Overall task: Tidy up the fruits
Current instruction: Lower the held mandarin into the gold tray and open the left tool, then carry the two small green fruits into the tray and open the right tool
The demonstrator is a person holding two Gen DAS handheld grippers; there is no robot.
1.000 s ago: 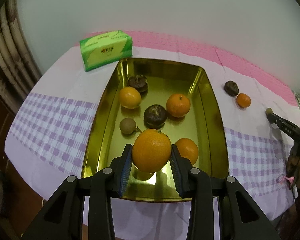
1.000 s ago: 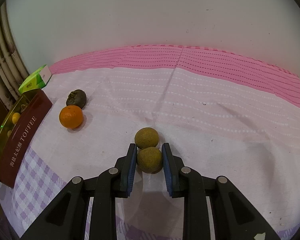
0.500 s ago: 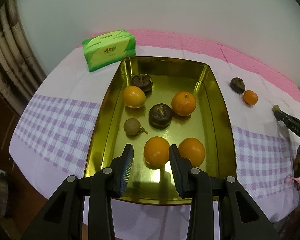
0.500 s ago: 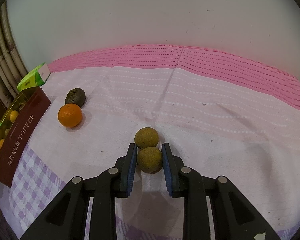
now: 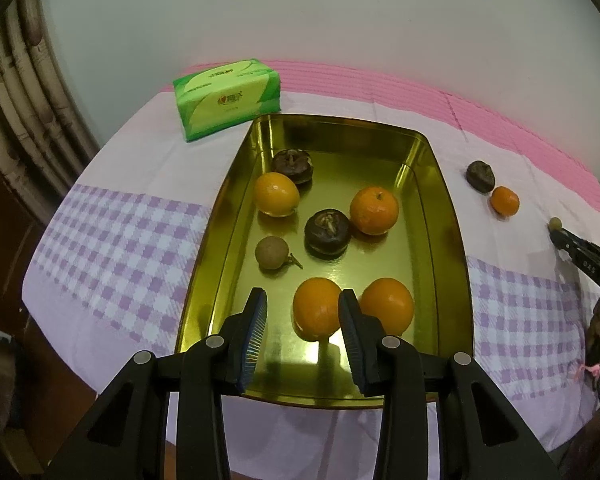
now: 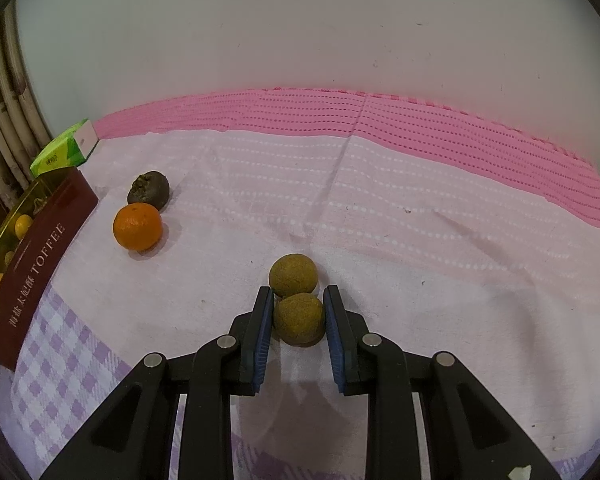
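Gold-lined toffee tin (image 5: 220, 216) on the cloth-covered surface (image 6: 420, 240) serves as the collecting place. It holds four oranges, two dark brown fruits and one stalked longan (image 5: 272, 253).

Left claw (image 5: 303, 294): hangs over the tin's near end, jaws apart, gripping nothing. Nearest orange (image 5: 316, 308) shows between the pads but rests on the tin floor, its reflection under it. There is a clear gap on its left side; on the right, contact with the pad cannot be ruled out. Judgement: that orange counts as delivered, and this claw is free to pull away.

Right claw (image 6: 298, 290): closed on the near longan (image 6: 299, 318), both blue pads pressing its sides. Fruit looks to be on the cloth yet. The far longan (image 6: 293, 275) touches it just beyond the fingertips, so a straight lift seems safer than a drag, or the neighbour may roll.

Still outside the tin: both longans, a mandarin (image 6: 137, 226) and a dark brown fruit (image 6: 149, 192) beside it, near the tin's maroon wall.

Unclear or hidden:
- dark fruits' kind, not identifiable;
- underside of the gripped longan, screened by the pads;
- green tissue pack (image 5: 228, 98), partly cut off behind the tin in the right wrist view;
- person holding the claws, barely visible at the left wrist view's right edge.
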